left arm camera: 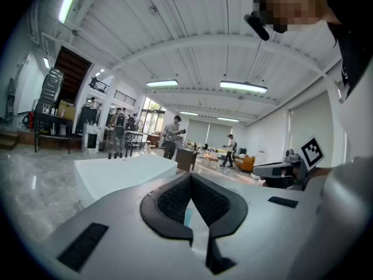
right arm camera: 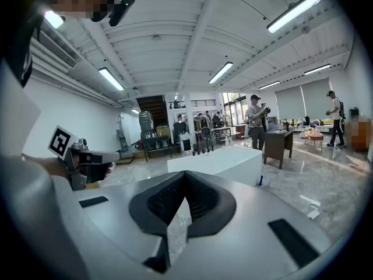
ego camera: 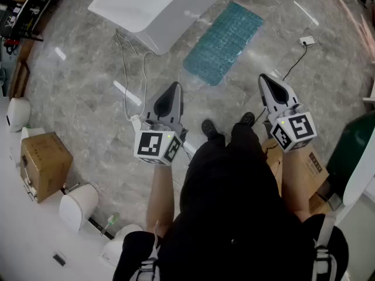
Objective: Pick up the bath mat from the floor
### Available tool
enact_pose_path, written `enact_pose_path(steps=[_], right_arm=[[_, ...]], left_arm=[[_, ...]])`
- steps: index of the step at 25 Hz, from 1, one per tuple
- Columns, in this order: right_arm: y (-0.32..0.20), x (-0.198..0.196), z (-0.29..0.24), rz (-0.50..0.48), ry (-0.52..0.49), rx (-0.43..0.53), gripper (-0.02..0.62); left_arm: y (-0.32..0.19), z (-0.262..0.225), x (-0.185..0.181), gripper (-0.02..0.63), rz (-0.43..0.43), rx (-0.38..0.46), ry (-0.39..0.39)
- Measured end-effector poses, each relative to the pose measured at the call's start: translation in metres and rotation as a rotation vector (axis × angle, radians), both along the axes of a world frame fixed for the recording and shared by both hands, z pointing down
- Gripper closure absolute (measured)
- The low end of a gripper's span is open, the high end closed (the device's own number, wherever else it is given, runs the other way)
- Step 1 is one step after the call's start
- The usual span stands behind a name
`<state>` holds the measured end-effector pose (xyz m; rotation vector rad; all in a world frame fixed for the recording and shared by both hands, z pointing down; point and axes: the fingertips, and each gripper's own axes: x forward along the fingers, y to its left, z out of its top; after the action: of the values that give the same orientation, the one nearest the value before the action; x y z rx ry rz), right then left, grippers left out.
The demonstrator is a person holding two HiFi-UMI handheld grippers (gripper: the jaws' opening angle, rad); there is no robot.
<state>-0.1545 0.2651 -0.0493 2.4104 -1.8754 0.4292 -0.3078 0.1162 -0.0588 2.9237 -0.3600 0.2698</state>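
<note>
The teal bath mat (ego camera: 222,43) lies flat on the marble floor, just right of a white bathtub (ego camera: 152,7). My left gripper (ego camera: 174,88) hangs above the floor well short of the mat's near end, jaws shut and empty. My right gripper (ego camera: 265,79) is held to the right of the mat, also shut with nothing in it. In the left gripper view the left gripper (left arm camera: 189,177) points level toward the bathtub (left arm camera: 122,174), its pads meeting at the tips. In the right gripper view the right gripper (right arm camera: 185,174) likewise shows closed, empty pads.
A white cable (ego camera: 132,69) trails from the tub toward my left gripper. A power adapter (ego camera: 306,40) lies far right. Cardboard boxes (ego camera: 44,163) (ego camera: 302,168) and white toilets (ego camera: 79,206) stand at the sides. My shoes (ego camera: 210,127) are on the floor. People (right arm camera: 256,118) stand in the background.
</note>
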Motion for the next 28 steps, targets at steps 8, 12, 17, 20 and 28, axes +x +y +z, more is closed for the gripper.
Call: enact_pose_path(steps=[8,12,17,20,28], right_arm=[[-0.004,-0.006,-0.006,-0.001,0.023,-0.003,0.584],[-0.003,-0.007,-0.005,-0.005,0.027,-0.01,0.584],[-0.002,-0.007,-0.007,-0.006,-0.012,0.034,0.583],[0.001,-0.001,-0.004,-0.005,-0.014,0.037,0.583],[0.006,0.041,0.003,-0.037,-0.033,0.034,0.584]], left_arm=[[-0.005,0.0,-0.01,0.598,0.001,0.015,-0.021],[-0.007,0.004,-0.013,0.598,-0.017,-0.002,-0.023],[-0.01,0.009,-0.015,0.598,-0.029,-0.013,-0.022],[-0.008,0.012,-0.009,0.598,-0.036,-0.019,-0.027],[-0.001,0.015,0.025,0.598,-0.085,-0.023,-0.057]])
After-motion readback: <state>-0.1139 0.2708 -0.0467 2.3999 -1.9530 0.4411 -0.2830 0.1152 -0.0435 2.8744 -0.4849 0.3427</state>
